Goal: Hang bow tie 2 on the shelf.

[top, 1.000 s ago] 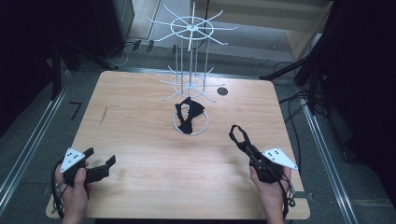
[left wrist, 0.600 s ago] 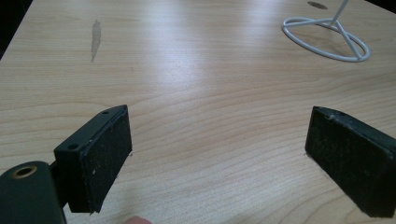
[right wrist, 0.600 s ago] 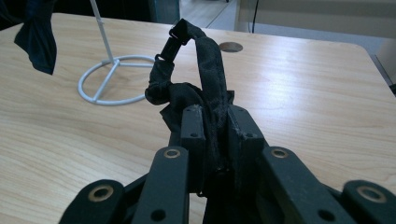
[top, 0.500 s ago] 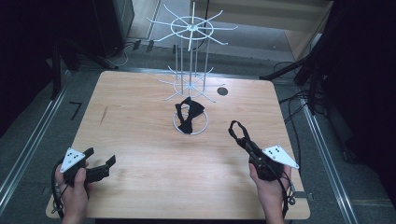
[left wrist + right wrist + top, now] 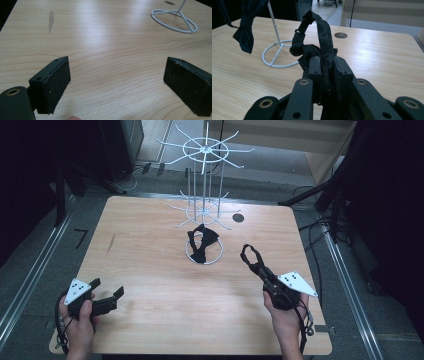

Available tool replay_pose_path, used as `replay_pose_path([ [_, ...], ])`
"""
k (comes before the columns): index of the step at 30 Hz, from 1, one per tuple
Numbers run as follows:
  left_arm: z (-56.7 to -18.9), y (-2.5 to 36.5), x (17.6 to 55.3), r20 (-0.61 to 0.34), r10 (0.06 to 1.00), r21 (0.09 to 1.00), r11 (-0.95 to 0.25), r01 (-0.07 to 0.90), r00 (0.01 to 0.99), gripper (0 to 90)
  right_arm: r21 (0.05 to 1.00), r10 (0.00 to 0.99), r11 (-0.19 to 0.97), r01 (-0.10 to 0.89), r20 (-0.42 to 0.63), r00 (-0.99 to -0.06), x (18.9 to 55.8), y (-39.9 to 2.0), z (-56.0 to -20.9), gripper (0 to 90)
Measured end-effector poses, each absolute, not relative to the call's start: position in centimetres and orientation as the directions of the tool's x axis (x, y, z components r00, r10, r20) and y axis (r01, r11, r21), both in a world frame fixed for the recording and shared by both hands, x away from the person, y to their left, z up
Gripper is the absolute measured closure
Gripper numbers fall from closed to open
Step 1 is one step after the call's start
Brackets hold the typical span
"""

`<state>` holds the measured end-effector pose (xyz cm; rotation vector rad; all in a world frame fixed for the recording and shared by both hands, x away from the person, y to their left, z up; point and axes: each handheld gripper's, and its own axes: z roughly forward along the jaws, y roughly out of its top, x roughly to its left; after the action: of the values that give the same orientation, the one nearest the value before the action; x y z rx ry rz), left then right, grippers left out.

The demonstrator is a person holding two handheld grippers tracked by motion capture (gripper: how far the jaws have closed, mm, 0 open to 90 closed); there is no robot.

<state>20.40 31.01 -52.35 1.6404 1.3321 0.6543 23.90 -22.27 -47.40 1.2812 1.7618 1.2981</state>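
Observation:
A white wire display rack [image 5: 204,185] stands at the back middle of the wooden table [image 5: 150,270], with a dark bow tie [image 5: 202,242] hanging from a low arm above its ring base [image 5: 175,21]. My right gripper [image 5: 260,270] is at the right, shut on a second black bow tie [image 5: 317,47] whose strap loops up past the jaws [image 5: 250,254]. The hung tie [image 5: 245,32] shows at the left of the right gripper view. My left gripper [image 5: 107,292] rests low at the front left, open, with bare wood between its pads [image 5: 57,80].
A round cable hole [image 5: 238,217] lies in the table behind the rack's right. Metal rails [image 5: 30,280] run along both sides of the table, and cables [image 5: 320,227] lie on the floor at the right. A dark streak [image 5: 51,20] marks the wood at the left.

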Motion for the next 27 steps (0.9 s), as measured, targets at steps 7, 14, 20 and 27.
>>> replay_pose_path([
  [7,-52.4,31.0,20.4,-0.132,0.951,0.879,-0.019,0.477,0.281,8.1,0.941,0.927,0.054,0.335,0.077,-0.366,24.1,-21.8,-46.6,79.1],
  [14,-52.4,31.0,20.4,-0.133,0.950,0.879,-0.018,0.477,0.281,8.1,0.946,0.925,0.052,0.320,0.075,-0.373,24.6,-21.3,-45.8,79.1],
  [20,-52.4,31.0,20.4,-0.134,0.950,0.878,-0.018,0.478,0.281,8.1,0.950,0.923,0.049,0.310,0.075,-0.377,24.8,-20.9,-45.2,79.1],
  [27,-52.4,31.0,20.4,-0.134,0.950,0.879,-0.017,0.476,0.281,8.1,0.958,0.923,0.033,0.284,0.080,-0.376,25.0,-20.4,-44.7,79.0],
])
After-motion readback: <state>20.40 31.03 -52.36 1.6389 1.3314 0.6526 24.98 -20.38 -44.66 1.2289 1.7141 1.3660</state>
